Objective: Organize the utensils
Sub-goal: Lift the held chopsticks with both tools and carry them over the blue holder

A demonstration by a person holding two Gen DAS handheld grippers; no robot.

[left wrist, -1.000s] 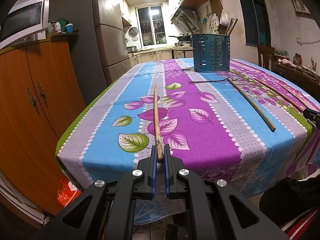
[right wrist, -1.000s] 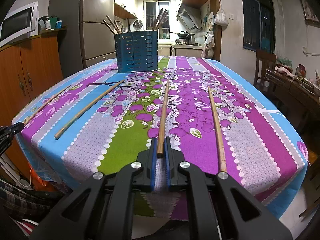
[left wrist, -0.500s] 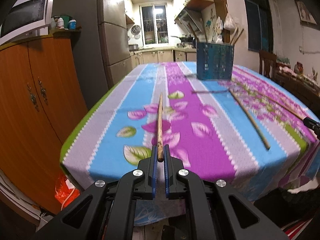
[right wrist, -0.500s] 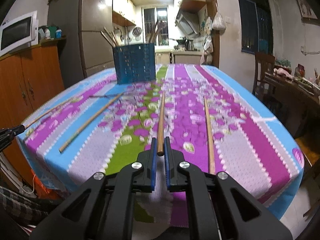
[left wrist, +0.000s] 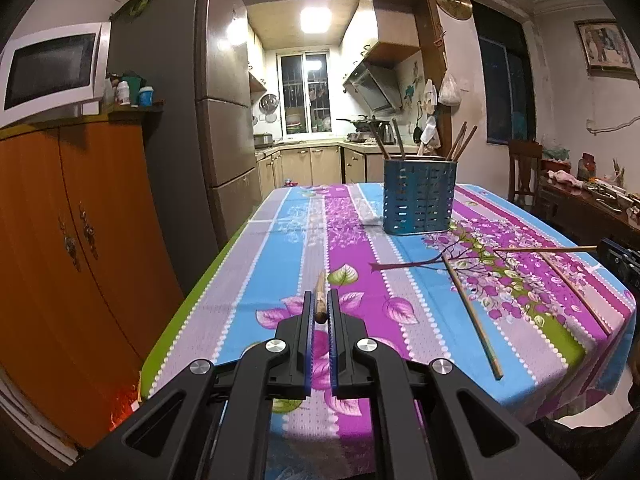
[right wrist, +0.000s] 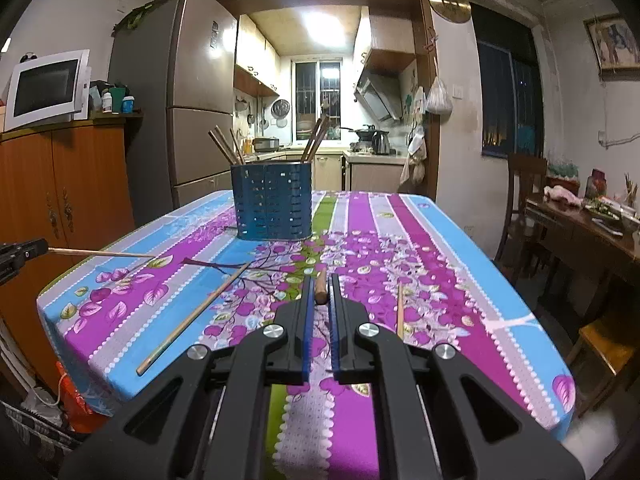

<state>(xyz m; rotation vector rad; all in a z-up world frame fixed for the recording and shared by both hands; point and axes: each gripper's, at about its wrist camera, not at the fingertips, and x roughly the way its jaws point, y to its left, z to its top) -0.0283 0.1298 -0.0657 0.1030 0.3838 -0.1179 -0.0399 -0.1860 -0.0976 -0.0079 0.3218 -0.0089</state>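
Observation:
My left gripper (left wrist: 319, 307) is shut on a wooden chopstick (left wrist: 319, 298), held above the table and pointing forward, so I see it end-on. My right gripper (right wrist: 320, 294) is shut on another wooden chopstick (right wrist: 320, 286) the same way. The right gripper's chopstick also shows from the side in the left wrist view (left wrist: 544, 249); the left one shows in the right wrist view (right wrist: 100, 253). A blue perforated utensil holder (left wrist: 418, 198) (right wrist: 272, 202) with several chopsticks in it stands at the far middle of the table.
Two loose chopsticks lie on the flowered tablecloth (left wrist: 280, 280): one (left wrist: 472, 312) (right wrist: 196, 312) between the grippers, one (left wrist: 576, 288) (right wrist: 399, 310) at the right. An orange cabinet (left wrist: 60, 240) and fridge (left wrist: 176, 120) stand left; a chair (right wrist: 524, 196) and side table stand right.
Both grippers have lifted their chopsticks off the table and tipped them up to point forward. Both cameras have risen.

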